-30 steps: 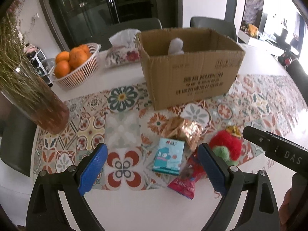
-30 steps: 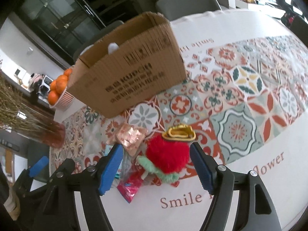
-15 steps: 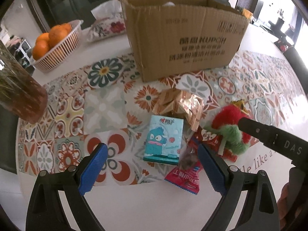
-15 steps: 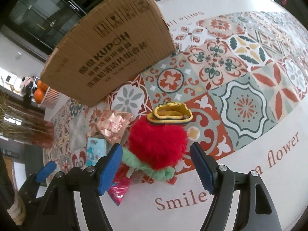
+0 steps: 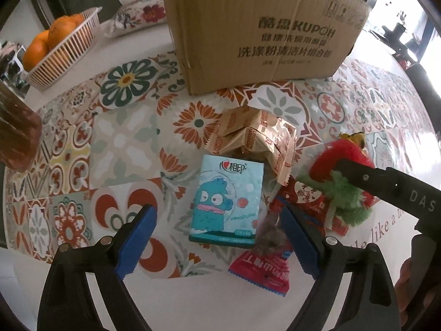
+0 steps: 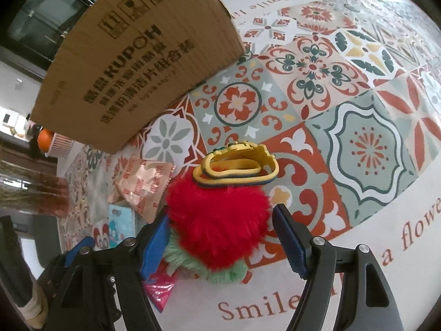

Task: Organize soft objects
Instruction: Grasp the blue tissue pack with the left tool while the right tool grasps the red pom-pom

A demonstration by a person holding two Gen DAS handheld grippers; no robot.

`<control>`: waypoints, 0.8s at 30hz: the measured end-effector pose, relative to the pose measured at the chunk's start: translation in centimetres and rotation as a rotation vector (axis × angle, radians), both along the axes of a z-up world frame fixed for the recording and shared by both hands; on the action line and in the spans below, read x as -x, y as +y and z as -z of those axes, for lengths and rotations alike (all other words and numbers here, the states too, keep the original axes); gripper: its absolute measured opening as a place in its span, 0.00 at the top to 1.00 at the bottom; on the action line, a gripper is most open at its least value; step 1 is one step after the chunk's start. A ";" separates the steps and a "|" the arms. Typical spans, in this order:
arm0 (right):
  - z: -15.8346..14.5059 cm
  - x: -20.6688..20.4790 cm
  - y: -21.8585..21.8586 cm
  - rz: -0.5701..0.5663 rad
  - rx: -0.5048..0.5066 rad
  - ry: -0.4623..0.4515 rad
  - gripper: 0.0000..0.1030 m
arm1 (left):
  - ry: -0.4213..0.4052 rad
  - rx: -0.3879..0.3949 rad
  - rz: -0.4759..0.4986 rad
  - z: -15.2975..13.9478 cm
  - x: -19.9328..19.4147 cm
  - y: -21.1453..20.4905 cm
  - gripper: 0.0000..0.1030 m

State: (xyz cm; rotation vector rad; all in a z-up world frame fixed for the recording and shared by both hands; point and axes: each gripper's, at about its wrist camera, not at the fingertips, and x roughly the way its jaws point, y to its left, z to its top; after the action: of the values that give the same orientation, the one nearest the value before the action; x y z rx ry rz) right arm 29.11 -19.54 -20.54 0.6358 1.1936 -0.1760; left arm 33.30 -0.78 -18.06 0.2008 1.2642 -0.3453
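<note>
Fluffy red plush toy with green fringe (image 6: 217, 226), near right of the printed cardboard box (image 6: 137, 60), now framed between the right gripper (image 6: 220, 244) fingers, spread wide, closer than a second ago. Left gripper (image 5: 217, 244) also lower, open over the blue cartoon tissue pack (image 5: 227, 201); looks ready for a squeeze, then boxing.

I'm seeing a fluffy red toy (image 6: 217, 220) wearing a green fringe and a yellow hat (image 6: 237, 167), a teal tissue pack (image 5: 226, 201) showing a blue cartoon fish, shiny copper wrappers (image 5: 253, 138), a pink-red packet (image 5: 261, 270), a brown box (image 5: 256, 27), and a tablecloth (image 6: 358, 82) showing orange, green and cream floral tiles
</note>
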 end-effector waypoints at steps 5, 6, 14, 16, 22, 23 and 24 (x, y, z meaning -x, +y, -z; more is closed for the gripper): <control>0.9 -0.6 -0.1 -0.005 0.005 0.013 0.28 | 0.026 0.004 -0.013 1.0 -0.6 -0.1 0.20; 1.0 -0.7 0.0 -0.012 0.009 0.010 0.28 | 0.031 0.007 -0.016 1.2 -0.7 -0.1 0.23; 1.2 -1.5 0.7 -0.039 0.036 0.002 0.31 | 0.065 0.035 -0.058 2.2 -1.3 0.0 0.38; 1.2 -1.5 0.8 -0.043 0.037 0.004 0.36 | 0.070 0.044 -0.065 2.4 -1.3 -0.1 0.45; 1.3 -1.3 1.2 -0.068 0.012 -0.002 0.53 | 0.062 0.050 -0.076 2.5 -0.9 -0.4 0.46; 1.3 -1.3 1.2 -0.070 0.008 -0.003 0.56 | 0.064 0.054 -0.077 2.5 -0.8 -0.4 0.46; 1.4 -1.3 1.2 -0.076 0.004 -0.003 0.57 | 0.065 0.056 -0.078 2.5 -0.7 -0.5 0.46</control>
State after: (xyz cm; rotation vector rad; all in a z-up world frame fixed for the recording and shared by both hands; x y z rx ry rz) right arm 30.38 -18.36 -21.91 0.5864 1.2118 -0.1128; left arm 33.97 -1.27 -20.60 0.0925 1.3212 -0.3214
